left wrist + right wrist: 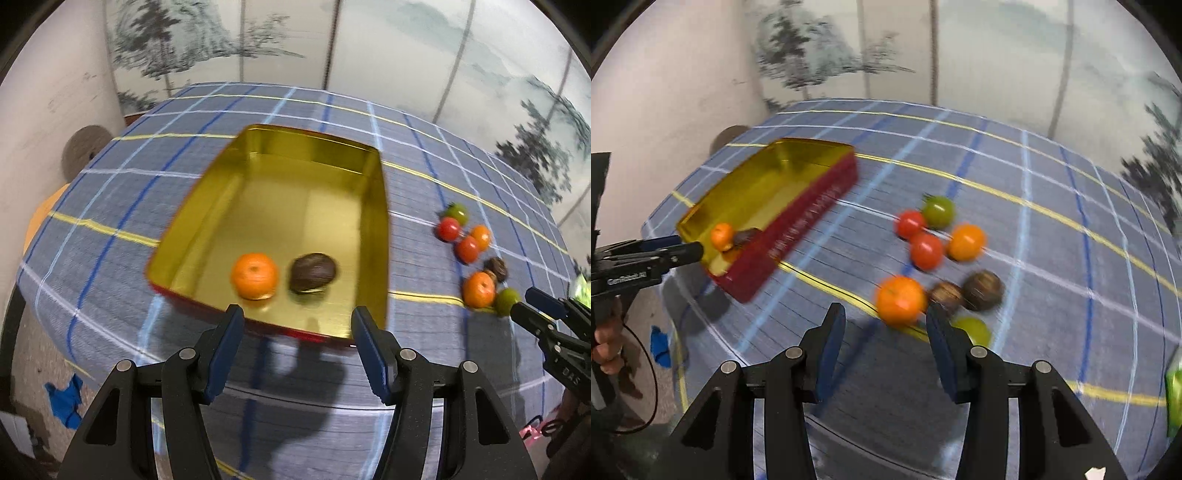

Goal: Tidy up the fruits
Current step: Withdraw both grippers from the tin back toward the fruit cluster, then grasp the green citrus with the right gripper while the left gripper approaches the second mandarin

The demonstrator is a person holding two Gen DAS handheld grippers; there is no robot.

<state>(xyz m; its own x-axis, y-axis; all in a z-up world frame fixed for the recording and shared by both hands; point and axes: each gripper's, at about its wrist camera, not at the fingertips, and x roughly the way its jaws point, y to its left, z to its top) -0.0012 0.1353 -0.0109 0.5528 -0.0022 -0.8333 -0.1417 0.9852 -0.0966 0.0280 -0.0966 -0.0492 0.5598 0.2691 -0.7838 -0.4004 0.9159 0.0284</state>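
A gold-lined red tin box (258,158) lies on the blue plaid cloth; it also shows in the right wrist view (798,225). Inside it lie an orange (254,275) and a dark brown fruit (312,272). My left gripper (297,332) is open and empty, just in front of the box's near rim. A loose pile of fruit lies right of the box: an orange (900,300), two red fruits (925,250), a green fruit (938,211), an orange one (966,242), brown ones (982,289) and a yellow-green one (975,329). My right gripper (886,332) is open and empty, just short of the near orange.
A painted folding screen (332,44) stands behind the table. The table edge falls off at the left toward a speckled floor (33,354) with blue tape. A green packet (1174,391) lies at the far right edge.
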